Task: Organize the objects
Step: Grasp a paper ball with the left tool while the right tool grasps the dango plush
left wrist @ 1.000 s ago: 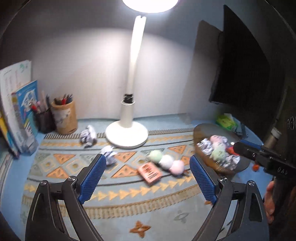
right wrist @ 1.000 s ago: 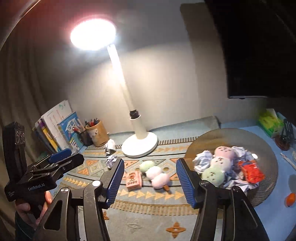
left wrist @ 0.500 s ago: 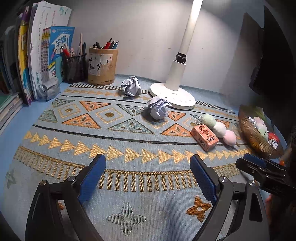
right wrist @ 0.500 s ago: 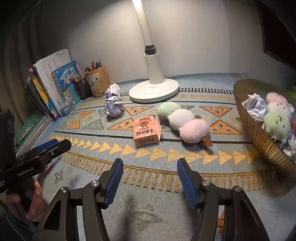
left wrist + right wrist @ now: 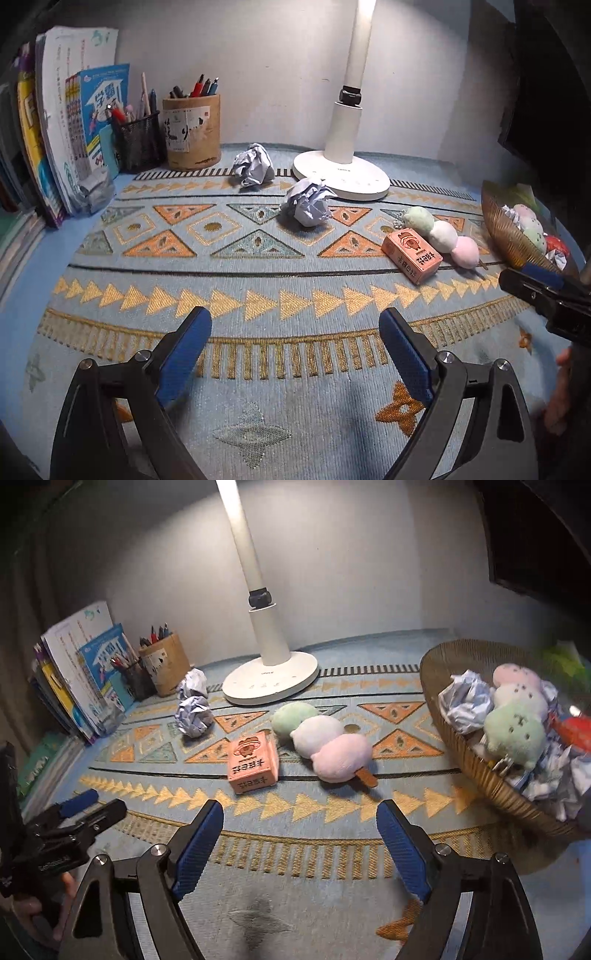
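In the left wrist view, the left tongs (image 5: 295, 343) are being held spread and empty over the patterned mat (image 5: 258, 295); two paper balls (image 5: 309, 204) are lying far, beside the lamp base (image 5: 341, 177). In the right wrist view, the right tongs (image 5: 300, 836), just opened wider with nothing between them, are being held near the pink box (image 5: 252, 763) and plush dango skewer (image 5: 320, 741); the wicker basket (image 5: 480, 775) is sitting at the right.

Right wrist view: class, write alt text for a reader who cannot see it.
An open gripper hovers over a patterned mat, empty, aimed at a pink box and a three-ball plush skewer. A basket of plush toys and crumpled paper sits right; a lamp, paper balls and books stand behind.
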